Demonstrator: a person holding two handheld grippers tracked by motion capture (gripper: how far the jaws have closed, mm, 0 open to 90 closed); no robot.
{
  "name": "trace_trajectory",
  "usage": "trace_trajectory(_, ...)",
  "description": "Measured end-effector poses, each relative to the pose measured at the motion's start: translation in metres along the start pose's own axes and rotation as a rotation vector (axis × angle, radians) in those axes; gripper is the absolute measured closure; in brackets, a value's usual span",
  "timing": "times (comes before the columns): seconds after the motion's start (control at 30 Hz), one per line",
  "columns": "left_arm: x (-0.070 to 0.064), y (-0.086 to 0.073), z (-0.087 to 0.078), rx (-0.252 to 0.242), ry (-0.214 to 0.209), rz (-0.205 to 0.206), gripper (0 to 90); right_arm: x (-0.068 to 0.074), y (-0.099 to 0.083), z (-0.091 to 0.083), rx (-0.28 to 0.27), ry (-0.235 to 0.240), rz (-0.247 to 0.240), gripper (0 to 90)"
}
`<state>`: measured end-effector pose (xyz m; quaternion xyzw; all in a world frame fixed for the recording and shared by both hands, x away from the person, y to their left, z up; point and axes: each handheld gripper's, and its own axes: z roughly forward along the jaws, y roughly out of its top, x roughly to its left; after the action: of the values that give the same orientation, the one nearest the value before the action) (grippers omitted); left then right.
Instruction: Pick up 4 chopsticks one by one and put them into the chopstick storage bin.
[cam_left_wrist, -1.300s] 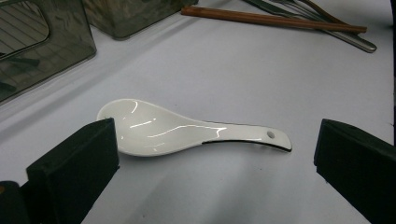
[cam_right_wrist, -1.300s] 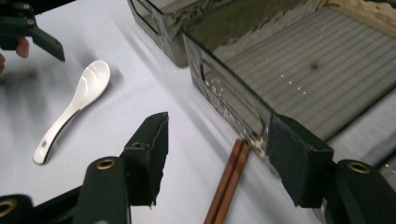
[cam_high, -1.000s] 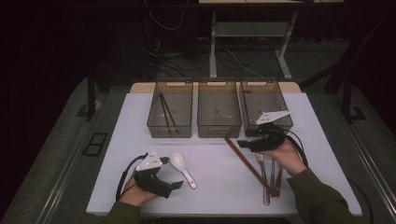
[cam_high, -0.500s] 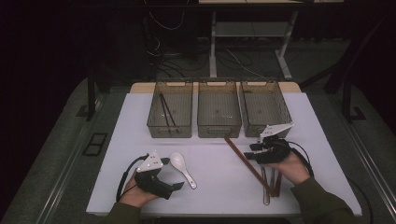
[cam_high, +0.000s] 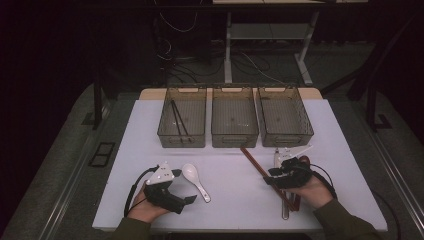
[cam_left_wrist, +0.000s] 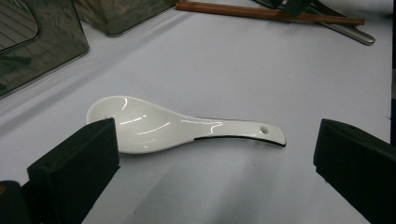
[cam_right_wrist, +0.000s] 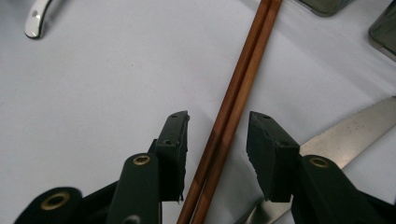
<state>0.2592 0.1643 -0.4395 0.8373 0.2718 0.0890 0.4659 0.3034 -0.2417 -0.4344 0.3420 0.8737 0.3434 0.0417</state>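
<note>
Nearby, slim wooden chopsticks, glossy spoon

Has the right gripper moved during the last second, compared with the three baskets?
Yes. The right gripper has come toward the person, away from the right basket whose front rim it was near, and now straddles the brown chopsticks, jaws open.

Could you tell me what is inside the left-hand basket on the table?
The left-hand basket holds a pair of dark chopsticks, lying lengthwise. Its tinted near wall hides the floor right behind it.
</note>
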Motion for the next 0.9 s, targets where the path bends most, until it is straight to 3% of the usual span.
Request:
trace_trajectory(0.53, 0.0003, -0.0001, 0.0005, 0.009, -0.005, 0.007, 0.0, 0.0034, 0.0013, 0.0101, 0.038, -0.051, -0.057, 68.5)
trace_trajectory(0.9, -0.0003, -0.0001, 0.0010, 0.007, -0.009, 0.004, 0.0, 0.0022, 0.0017, 0.0097, 0.036, -0.042, -0.055, 70.4)
